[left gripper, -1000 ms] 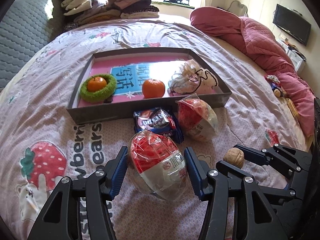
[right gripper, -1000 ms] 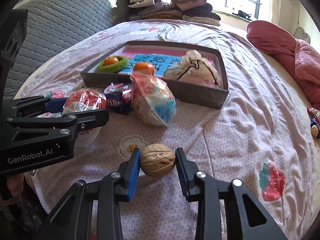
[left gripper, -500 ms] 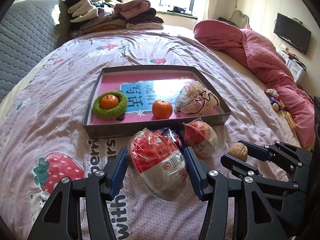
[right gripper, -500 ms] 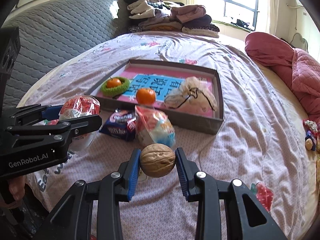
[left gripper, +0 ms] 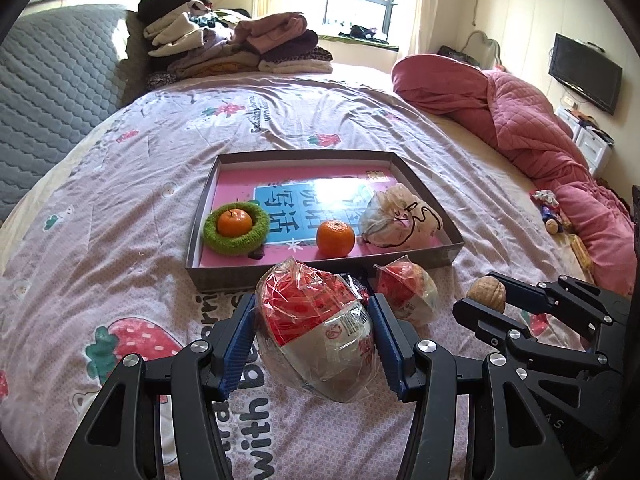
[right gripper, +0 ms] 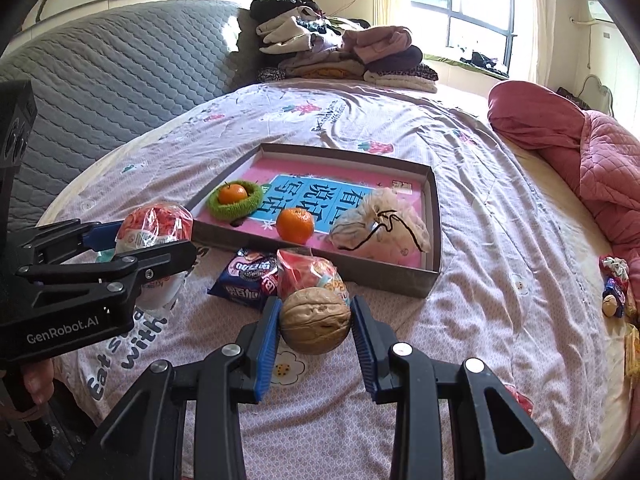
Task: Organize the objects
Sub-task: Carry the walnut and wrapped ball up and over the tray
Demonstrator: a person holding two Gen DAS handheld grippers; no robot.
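My left gripper (left gripper: 314, 334) is shut on a red-and-white wrapped snack bag (left gripper: 320, 328) and holds it above the bed, in front of the grey tray (left gripper: 224, 278). My right gripper (right gripper: 316, 322) is shut on a walnut (right gripper: 315, 321), also held above the bed. The tray (right gripper: 384, 276) holds an orange in a green ring (left gripper: 235, 222), a loose orange (left gripper: 335, 238) and a drawstring pouch (left gripper: 400, 216). A second wrapped snack (left gripper: 406, 292) and a blue cookie packet (right gripper: 244, 278) lie on the bed before the tray.
The bedsheet (left gripper: 120, 240) has strawberry prints. A pink quilt (left gripper: 540, 128) lies at the right. Folded clothes (left gripper: 236, 46) are stacked at the far end. Small toys (right gripper: 614, 288) lie near the right edge. A grey headboard (right gripper: 100, 76) is at the left.
Both grippers have risen and pulled back from the bed, each carrying its object; the tray now looks farther away.
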